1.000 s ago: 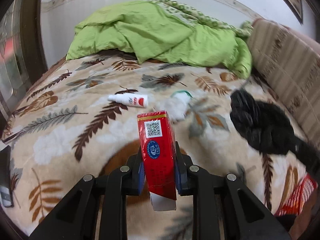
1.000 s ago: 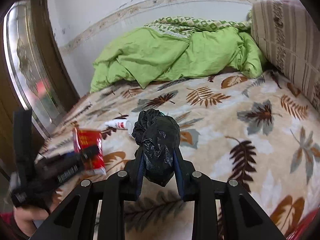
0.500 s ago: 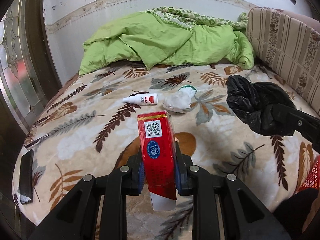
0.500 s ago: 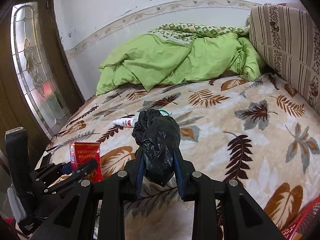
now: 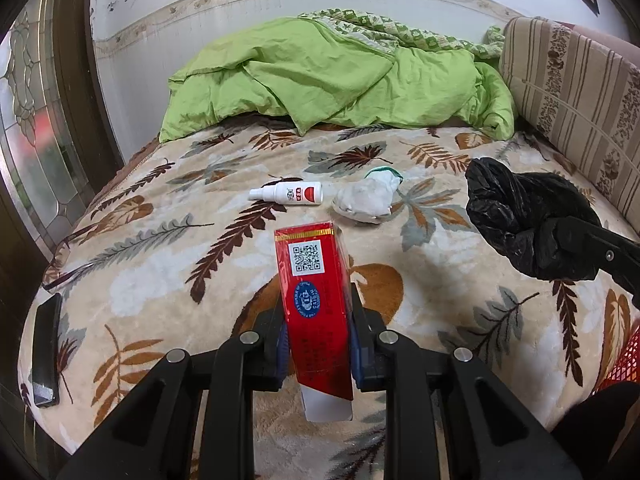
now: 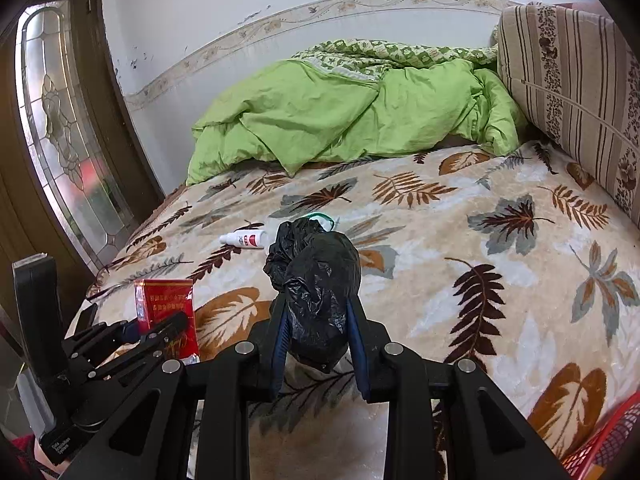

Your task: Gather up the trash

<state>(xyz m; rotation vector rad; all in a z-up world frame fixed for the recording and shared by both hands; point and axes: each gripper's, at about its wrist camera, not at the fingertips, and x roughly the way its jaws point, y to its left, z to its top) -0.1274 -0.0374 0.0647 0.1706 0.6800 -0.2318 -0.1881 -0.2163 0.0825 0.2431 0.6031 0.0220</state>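
Observation:
My left gripper (image 5: 318, 344) is shut on a red cigarette box (image 5: 314, 304), held upright over the near part of the leaf-patterned bed; the same box (image 6: 166, 312) and left gripper (image 6: 154, 330) show at lower left in the right wrist view. My right gripper (image 6: 318, 332) is shut on a crumpled black plastic bag (image 6: 316, 280), also seen at the right of the left wrist view as the black bag (image 5: 520, 220). A small white spray bottle (image 5: 288, 193) and a crumpled white tissue (image 5: 366, 200) lie on the blanket beyond both grippers.
A green duvet (image 5: 332, 76) is heaped at the head of the bed, with a striped cushion (image 5: 572, 92) on the right. A dark phone (image 5: 46, 348) lies near the bed's left edge. A red mesh basket (image 6: 608, 440) shows at the lower right. A glass-panelled door (image 6: 60, 140) stands left.
The left gripper's view has swung and steadied, bringing the bed more square on; the red box stays gripped. The right gripper has held still with the black bag.

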